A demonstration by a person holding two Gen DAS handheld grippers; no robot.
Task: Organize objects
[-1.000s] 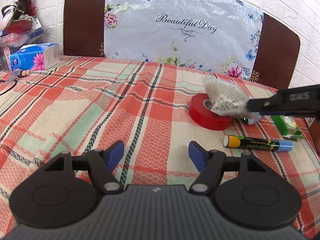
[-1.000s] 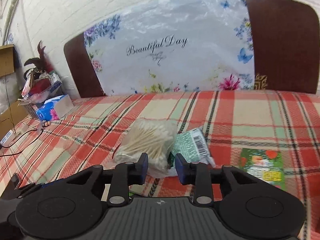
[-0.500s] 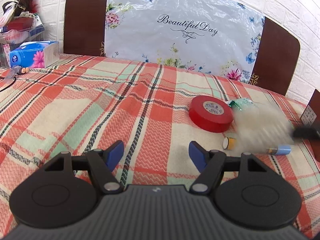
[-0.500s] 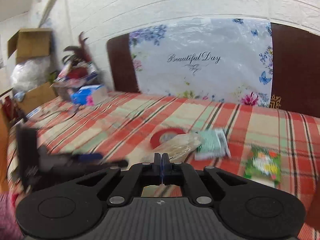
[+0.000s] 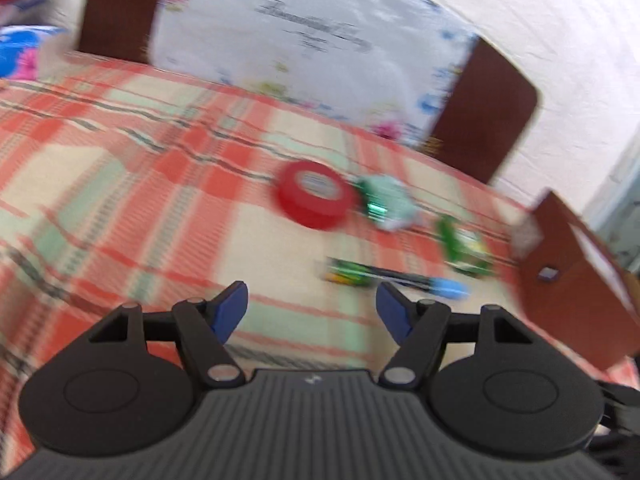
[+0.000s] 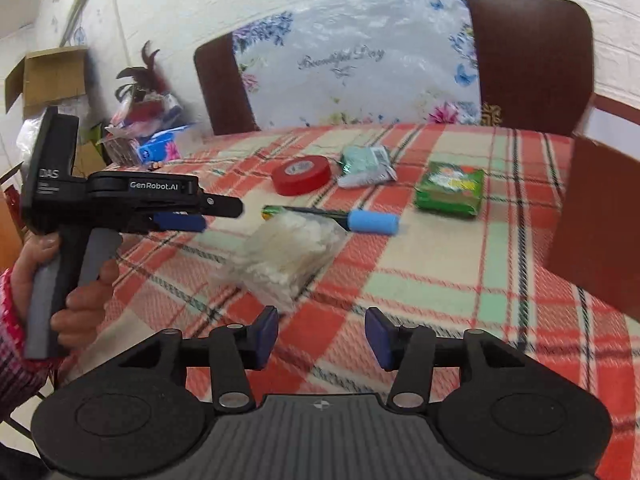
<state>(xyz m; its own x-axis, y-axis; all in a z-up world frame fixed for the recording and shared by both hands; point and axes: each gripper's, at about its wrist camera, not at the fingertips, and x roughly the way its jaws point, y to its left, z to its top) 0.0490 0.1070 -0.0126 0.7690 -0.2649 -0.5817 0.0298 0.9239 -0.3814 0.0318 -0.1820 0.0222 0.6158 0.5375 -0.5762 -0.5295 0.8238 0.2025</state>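
The right gripper (image 6: 321, 334) was opening, empty; the bag of cotton swabs (image 6: 294, 250) lay at its eleven o'clock (just clear of the pads). The left gripper (image 5: 312, 312) stood open, empty.

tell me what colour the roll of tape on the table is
Red, the roll of tape shows sharpest in the right wrist view.

The whole left wrist view is smeared by motion blur: the lettering on the marker (image 5: 394, 278) and on the red tape roll (image 5: 314, 194) cannot be read. The brown box (image 6: 596, 220) is cut off by the right edge in the right wrist view. The bag of cotton swabs (image 6: 288, 254) is blurred, and it hides part of the marker.
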